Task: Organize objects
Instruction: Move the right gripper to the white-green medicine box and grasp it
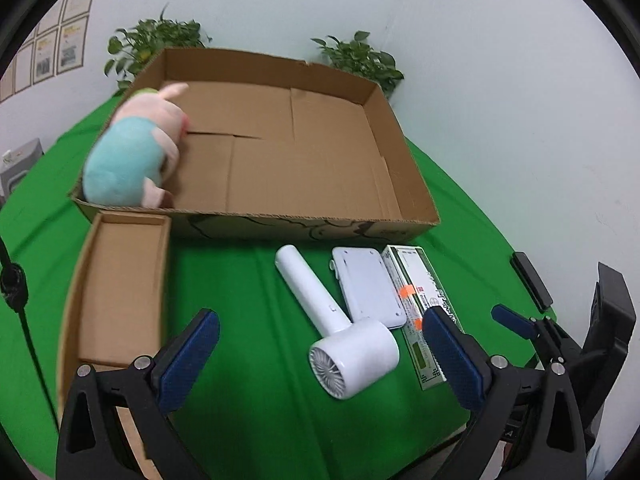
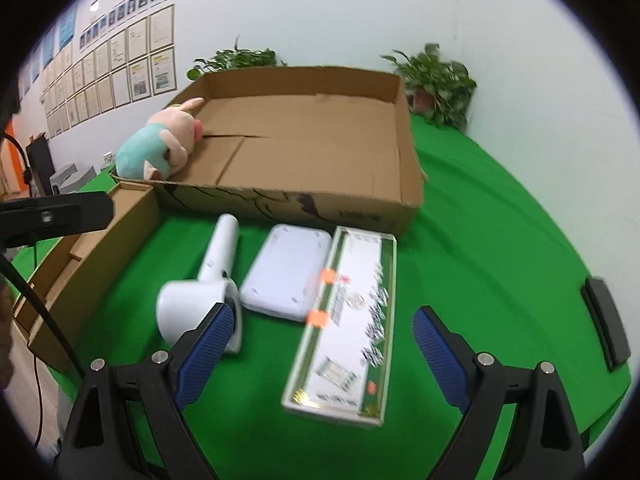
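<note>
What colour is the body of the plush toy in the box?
Light blue, head pink; plush toy shows best in left wrist view.

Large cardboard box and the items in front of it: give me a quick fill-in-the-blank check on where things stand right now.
1. The only item inside the large cardboard box is the ____.
2. On the green cloth, the flat white device lies between the long green-and-white box and the ____.
3. The fingers of the left gripper hold ____.

Missing words: plush toy; white hair dryer; nothing
</note>
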Tool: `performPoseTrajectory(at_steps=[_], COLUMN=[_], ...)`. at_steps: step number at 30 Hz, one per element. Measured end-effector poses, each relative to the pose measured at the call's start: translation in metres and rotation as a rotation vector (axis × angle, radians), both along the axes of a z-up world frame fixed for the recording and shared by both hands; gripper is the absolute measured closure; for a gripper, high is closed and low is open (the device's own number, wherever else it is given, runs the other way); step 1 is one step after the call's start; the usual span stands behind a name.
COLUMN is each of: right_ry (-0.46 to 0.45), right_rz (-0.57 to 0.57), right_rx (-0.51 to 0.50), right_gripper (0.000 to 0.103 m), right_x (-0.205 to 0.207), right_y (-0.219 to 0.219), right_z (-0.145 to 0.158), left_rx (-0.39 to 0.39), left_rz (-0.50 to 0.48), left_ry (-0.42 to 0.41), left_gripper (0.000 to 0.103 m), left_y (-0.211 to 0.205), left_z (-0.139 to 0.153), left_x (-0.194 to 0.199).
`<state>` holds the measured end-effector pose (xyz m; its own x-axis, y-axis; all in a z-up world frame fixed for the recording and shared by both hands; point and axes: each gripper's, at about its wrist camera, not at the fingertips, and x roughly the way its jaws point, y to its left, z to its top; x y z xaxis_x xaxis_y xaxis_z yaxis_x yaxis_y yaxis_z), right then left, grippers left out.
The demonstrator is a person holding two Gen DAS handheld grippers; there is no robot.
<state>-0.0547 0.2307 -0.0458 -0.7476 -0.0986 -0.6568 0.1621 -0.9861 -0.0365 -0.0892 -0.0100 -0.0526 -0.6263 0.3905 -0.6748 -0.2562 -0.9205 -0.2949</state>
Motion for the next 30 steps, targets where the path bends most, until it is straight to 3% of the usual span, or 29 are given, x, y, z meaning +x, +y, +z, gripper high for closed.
performPoseTrajectory(at_steps=[7,11,12,14,19,24,28,30], right_ry=[-0.128,-0.153,-0.155,-0.156,-0.160,-0.171,-0.186,-0.183], right_rz=[-0.043,-0.047,-0.044,-0.038,-0.038,-0.030,-0.024,-0.005], right_rx=[-0.003,0.027,0.042,0.072,0.091,0.118,0.091,0.096], right_gripper=[0.012,0.013,0.015,0.035,0.038,0.038,0.038,0.038], right_x=[-0.016,-0.023,-0.023,-0.024,-0.018,-0.006,0.001,0.005], right_y=[0.007,0.003,0.001,-0.004,-0.002,-0.005,-0.002,-0.003], right_z=[-0.029,-0.037,-0.038,-0.039,-0.041,-0.041,-0.039,-0.040], left_rx=[0.059,0.057,0.059,0.068,0.110,0.100,0.157,0.172], left_rz=[-0.091,-0.127,-0.132,-0.141,-0.193,-0.252,-0.289,-0.308], left_ry=[-0.029,-0.049,-0.048,-0.052,-0.065,-0.083,-0.120,-0.133], left_gripper=[0.006,0.012,0.012,0.012,0.015,0.015,0.015,0.021], left_y=[0.015,0.024,0.025,0.026,0.030,0.041,0.048,0.051], left_z=[-0.016,-0.024,-0.025,-0.026,-0.030,-0.034,-0.040,-0.041], left_x=[-0.025,-0.031,-0.031,-0.032,-0.033,-0.034,-0.034,-0.035])
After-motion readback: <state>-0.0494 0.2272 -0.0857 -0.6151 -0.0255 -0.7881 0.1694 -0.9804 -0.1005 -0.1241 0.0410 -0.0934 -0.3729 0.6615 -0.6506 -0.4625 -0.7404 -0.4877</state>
